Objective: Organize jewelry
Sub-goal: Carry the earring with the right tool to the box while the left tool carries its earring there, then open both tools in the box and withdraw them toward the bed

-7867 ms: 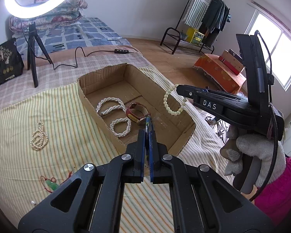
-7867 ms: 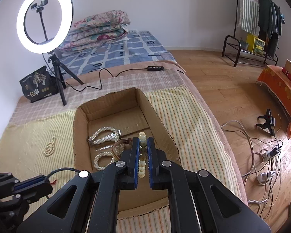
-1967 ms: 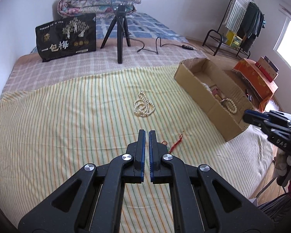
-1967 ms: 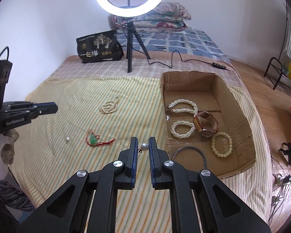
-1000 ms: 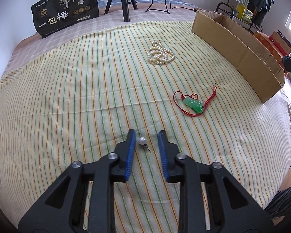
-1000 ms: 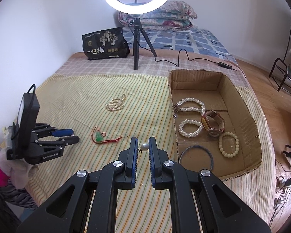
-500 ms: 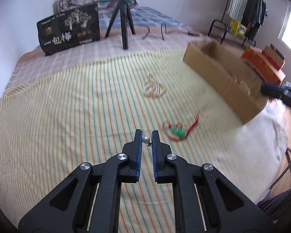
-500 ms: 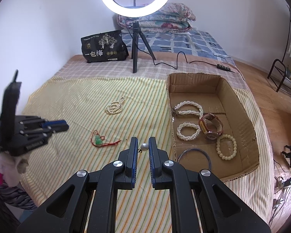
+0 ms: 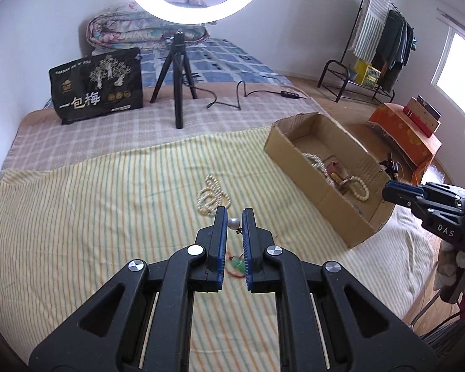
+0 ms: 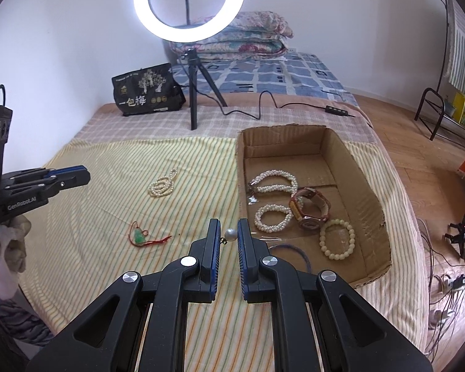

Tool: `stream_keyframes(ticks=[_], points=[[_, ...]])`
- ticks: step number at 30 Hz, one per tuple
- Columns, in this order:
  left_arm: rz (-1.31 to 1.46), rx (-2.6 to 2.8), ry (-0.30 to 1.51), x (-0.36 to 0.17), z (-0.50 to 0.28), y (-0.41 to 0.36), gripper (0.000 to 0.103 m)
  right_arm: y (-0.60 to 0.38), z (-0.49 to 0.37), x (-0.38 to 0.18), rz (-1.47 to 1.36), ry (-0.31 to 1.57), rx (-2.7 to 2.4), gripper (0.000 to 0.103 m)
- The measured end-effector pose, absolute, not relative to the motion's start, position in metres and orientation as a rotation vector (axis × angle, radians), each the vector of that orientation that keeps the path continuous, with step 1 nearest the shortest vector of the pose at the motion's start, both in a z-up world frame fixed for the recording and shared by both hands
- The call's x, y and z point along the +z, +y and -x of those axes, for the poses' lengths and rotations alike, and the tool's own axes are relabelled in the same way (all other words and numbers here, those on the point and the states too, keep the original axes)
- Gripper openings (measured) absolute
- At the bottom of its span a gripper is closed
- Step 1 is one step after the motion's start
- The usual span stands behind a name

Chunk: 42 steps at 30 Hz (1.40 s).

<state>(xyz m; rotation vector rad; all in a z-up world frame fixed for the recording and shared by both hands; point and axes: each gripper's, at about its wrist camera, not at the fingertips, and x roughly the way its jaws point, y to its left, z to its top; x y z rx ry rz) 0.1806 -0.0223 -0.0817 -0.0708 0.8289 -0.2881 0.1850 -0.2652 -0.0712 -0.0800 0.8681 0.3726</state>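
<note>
1. Between the left gripper's (image 9: 233,213) blue pads (image 9: 220,226): a small pearl earring (image 9: 233,223) w/ a short metal post, pinched at the tips, held above the striped sheet (image 9: 93,217). Jaws have just been closing, now clamped on it.
2. Right gripper (image 10: 228,224) likewise pinches a second pearl earring (image 10: 231,234) at its tips, post pointing left; hangs just near-left of the cardboard box (image 10: 365,186).
3. Box sits on the right side of the sheet. Inside: two pearl bracelets (image 10: 274,181) toward the far-left part, a brown watch (image 10: 310,207) in the middle, a pale bead bracelet (image 10: 336,238) near-right, a dark thin ring (image 10: 290,248) at the near end, partly hidden behind the gripper.
4. On the sheet, left of the box: a coiled pearl necklace (image 10: 162,183) farther off; nearer, a green pendant on red cord (image 10: 139,236).
5. From the left wrist cam the pendant shows partly below the left jaws; necklace just beyond the tips.
6. Far side of the bed: ring light on tripod (image 10: 189,3), black printed bag (image 10: 145,93), folded quilts (image 10: 248,35).
7. Gloved hand (image 10: 15,241) carries the left gripper at the left edge of the right cam.
</note>
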Motion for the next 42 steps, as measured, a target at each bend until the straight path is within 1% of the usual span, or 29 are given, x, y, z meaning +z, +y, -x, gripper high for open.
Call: stream_keyframes(ticks=[11,19,34,42], points=[[0.097,-0.363,0.774,-0.055,-0.215,-0.080,0.008,-0.302,-0.198,-0.071,0.011,0.868,0.294,0.009],[0.118,-0.404,0.752,-0.047,-0.243,-0.113,0.008,-0.317,-0.207,-0.077,-0.013,0.883,0.254,0.009],[0.128,-0.479,0.780,-0.063,-0.272,-0.176,0.008,-0.326,-0.218,-0.091,-0.038,0.925,0.234,0.009],[0.126,-0.482,0.786,-0.068,-0.276,-0.185,0.008,-0.328,-0.216,-0.093,-0.048,0.928,0.236,0.010]])
